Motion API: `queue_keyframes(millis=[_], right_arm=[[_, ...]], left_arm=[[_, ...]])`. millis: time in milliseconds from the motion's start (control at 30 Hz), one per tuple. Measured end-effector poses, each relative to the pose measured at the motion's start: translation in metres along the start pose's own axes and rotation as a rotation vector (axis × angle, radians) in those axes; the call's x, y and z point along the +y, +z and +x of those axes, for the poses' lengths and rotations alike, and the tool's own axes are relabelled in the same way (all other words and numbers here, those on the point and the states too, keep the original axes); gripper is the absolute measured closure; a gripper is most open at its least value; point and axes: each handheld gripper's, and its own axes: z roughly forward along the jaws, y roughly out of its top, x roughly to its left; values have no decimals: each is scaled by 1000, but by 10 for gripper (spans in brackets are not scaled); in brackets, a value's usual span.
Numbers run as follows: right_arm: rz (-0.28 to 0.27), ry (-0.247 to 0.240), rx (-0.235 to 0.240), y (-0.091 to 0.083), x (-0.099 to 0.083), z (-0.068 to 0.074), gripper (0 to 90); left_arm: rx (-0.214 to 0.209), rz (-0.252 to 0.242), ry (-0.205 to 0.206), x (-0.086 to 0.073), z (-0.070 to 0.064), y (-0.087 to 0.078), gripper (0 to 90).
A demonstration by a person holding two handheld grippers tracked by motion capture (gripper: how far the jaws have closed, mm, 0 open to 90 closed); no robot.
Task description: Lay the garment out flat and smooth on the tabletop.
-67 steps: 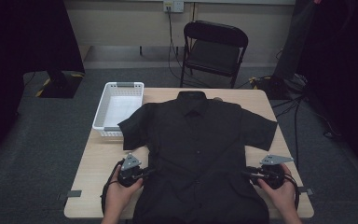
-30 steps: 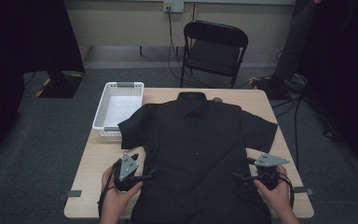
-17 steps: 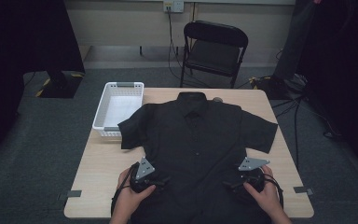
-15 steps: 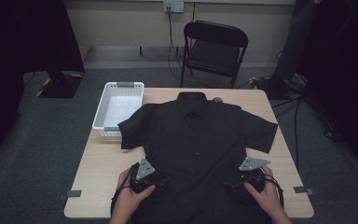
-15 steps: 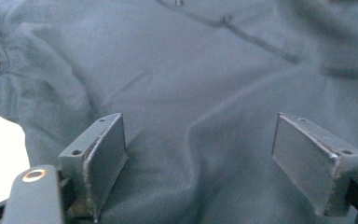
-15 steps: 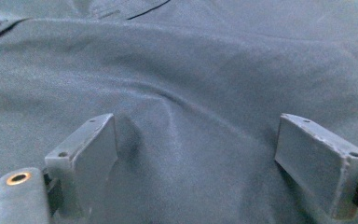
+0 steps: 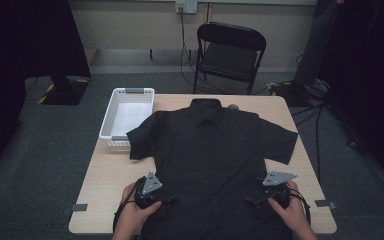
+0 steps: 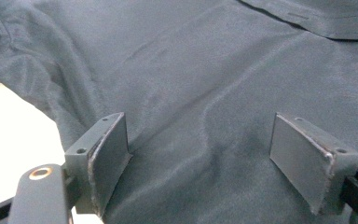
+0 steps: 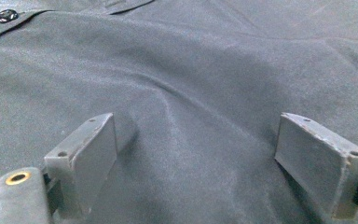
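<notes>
A black short-sleeved shirt [image 7: 212, 150] lies flat and face up on the wooden table [image 7: 107, 175], collar toward the far edge. My left gripper [image 7: 167, 201] rests at the shirt's lower left hem, pointing inward. In the left gripper view its jaws stand wide open over the dark cloth [image 8: 200, 93], with nothing pinched between them. My right gripper [image 7: 252, 201] sits at the lower right hem, also pointing inward. Its jaws are wide open over the cloth [image 9: 191, 84], and a shirt button [image 9: 7, 15] shows at the far left.
A white plastic basket [image 7: 127, 116] stands at the table's back left, touching the shirt's sleeve. A black folding chair [image 7: 230, 52] is behind the table. Cables run along the floor at the right. Bare tabletop shows left and right of the shirt.
Both grippers have moved inward from the table's outer front corners onto the shirt's lower hem, and they have turned to point toward each other. The shirt has not shifted.
</notes>
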Motion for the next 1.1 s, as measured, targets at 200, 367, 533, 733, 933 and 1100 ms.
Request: queue_keyframes(millis=[200,367,533,733,933,1100], right_arm=[[1,3,-3,-2,-1,0,122],[1,3,-3,-2,-1,0,122],[1,3,-4,-2,-1,0,122],[1,3,-3,-1,-1,0,122],[1,3,-3,-2,-1,0,122],[1,3,-3,-1,-1,0,122]], left_arm=[[-9,-47,-25,0,4,-9,181],[-19,-68,-31,1,6,-12,173],[-18,-61,-22,1,7,-14,167],[-15,-59,-18,0,11,-19,166],[1,-72,-21,-1,15,-26,165],[14,-73,-23,-2,19,-30,165]])
